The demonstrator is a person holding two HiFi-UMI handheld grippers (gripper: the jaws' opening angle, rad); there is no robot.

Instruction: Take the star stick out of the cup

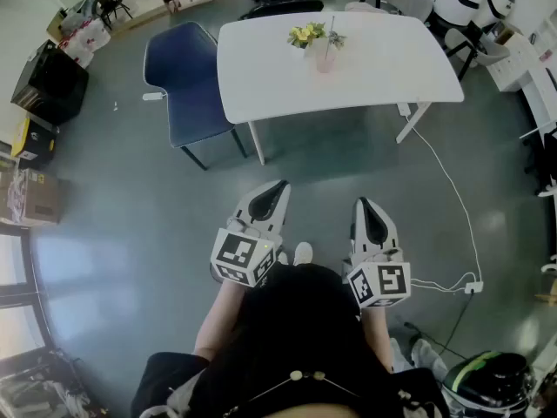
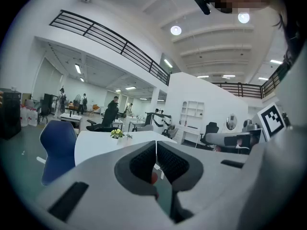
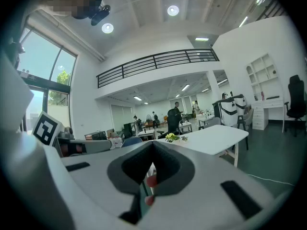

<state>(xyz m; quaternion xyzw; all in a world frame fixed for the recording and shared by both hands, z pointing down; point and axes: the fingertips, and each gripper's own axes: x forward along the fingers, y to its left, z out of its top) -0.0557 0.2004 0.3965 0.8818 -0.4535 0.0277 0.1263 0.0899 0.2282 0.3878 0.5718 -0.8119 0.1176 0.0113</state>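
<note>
A pale pink cup [image 1: 325, 59] stands near the far edge of the white table [image 1: 374, 72], with a thin stick [image 1: 331, 31] rising from it; its star end is too small to make out. Yellow flowers [image 1: 306, 34] sit just left of the cup. Both grippers are held close to the person's body, well short of the table. My left gripper [image 1: 280, 184] is shut and holds nothing. My right gripper [image 1: 363, 202] is shut too, also with nothing in it. In the left gripper view the flowers [image 2: 117, 133] show far off above the shut jaws.
A blue chair [image 1: 187, 85] stands at the table's left end. A white cable runs over the floor from the table to a power strip [image 1: 473, 286] on the right. Cardboard boxes [image 1: 39, 197] and a black case [image 1: 48, 81] line the left side.
</note>
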